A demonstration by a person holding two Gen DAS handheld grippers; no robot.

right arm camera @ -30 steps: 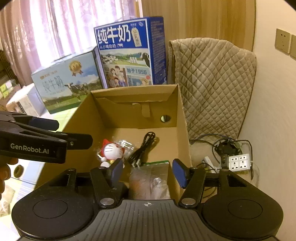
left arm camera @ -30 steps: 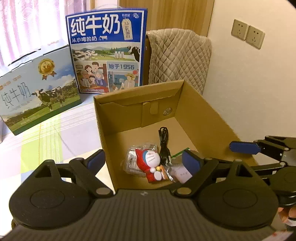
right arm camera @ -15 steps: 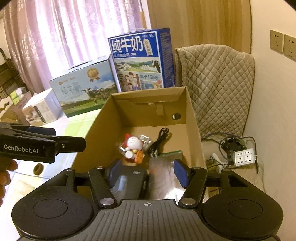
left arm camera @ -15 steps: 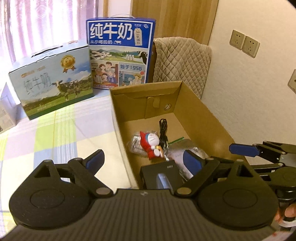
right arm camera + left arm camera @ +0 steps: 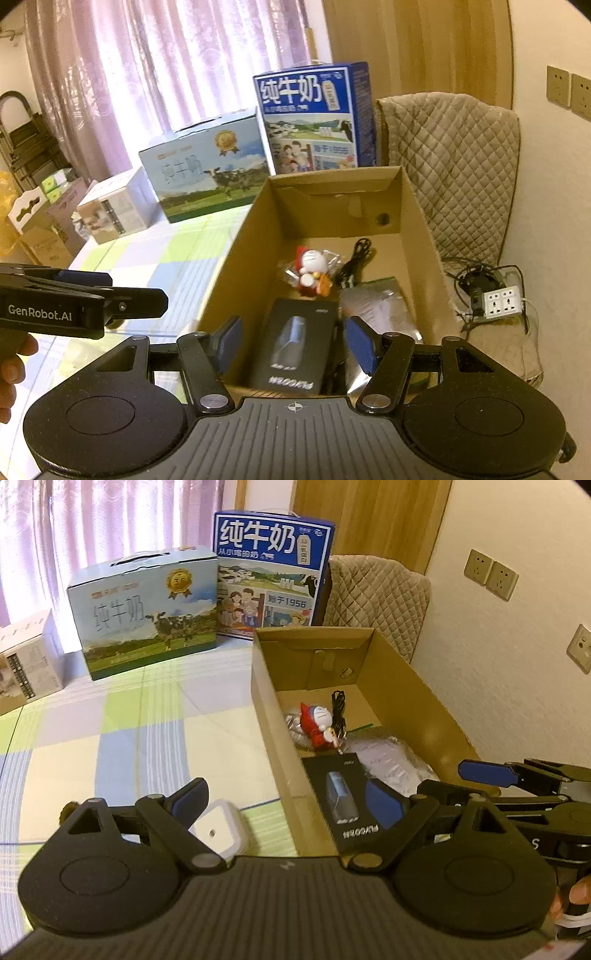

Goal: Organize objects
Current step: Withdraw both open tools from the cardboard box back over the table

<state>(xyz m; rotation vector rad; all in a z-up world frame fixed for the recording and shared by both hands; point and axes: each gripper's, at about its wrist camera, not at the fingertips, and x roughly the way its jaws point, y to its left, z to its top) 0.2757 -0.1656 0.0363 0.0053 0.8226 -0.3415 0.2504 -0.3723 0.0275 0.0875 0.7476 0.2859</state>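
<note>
An open cardboard box [image 5: 417,686] [image 5: 240,266] sits on the checked tablecloth. Inside lie a red and white toy figure [image 5: 318,723] [image 5: 312,269], a coiled black cable [image 5: 338,709] [image 5: 356,258], a clear plastic bag [image 5: 391,760] [image 5: 380,306] and a black product box [image 5: 341,801] [image 5: 295,347]. A small white square box [image 5: 218,829] rests on the cloth beside the cardboard box. My left gripper [image 5: 288,805] is open above the box's near left corner. My right gripper [image 5: 295,341] hovers open over the black product box, holding nothing.
Two milk cartons, pale blue [image 5: 147,609] [image 5: 207,166] and dark blue [image 5: 271,572] [image 5: 314,118], stand behind the box. A quilted chair [image 5: 376,598] [image 5: 450,166] is at the back right by the wall. A power strip [image 5: 502,301] with cables lies on it.
Both grippers have pulled back and up from the box. The black product box and the white square box have come into view.
</note>
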